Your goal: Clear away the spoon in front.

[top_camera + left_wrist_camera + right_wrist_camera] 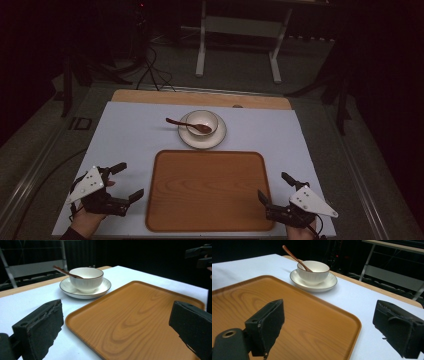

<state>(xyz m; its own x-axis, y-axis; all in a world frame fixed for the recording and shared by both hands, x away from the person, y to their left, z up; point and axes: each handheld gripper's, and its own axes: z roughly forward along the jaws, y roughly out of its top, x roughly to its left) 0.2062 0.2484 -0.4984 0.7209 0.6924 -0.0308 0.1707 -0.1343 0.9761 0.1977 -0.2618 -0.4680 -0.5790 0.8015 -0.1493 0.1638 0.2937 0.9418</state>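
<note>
A wooden tray (207, 190) lies bare at the near middle of the white table cover (135, 132). Behind it a white bowl (202, 122) stands on a white saucer (217, 139), with a brown spoon (182, 123) leaning in it, handle to the left. My left gripper (127, 181) rests open by the tray's left edge, nothing between its jaws. On the tray's right side, my right gripper (274, 187) is open too and holds nothing. The left gripper view has the tray (135, 315), bowl (86, 277) and saucer (67, 287); the right gripper view has the tray (312, 315), bowl (313, 271) and spoon (293, 256).
The table's wooden far edge (200, 98) shows beyond the white cover. A white metal frame (240, 45) stands on the dark floor behind, with cables (150, 70) to its left. The surroundings are dark.
</note>
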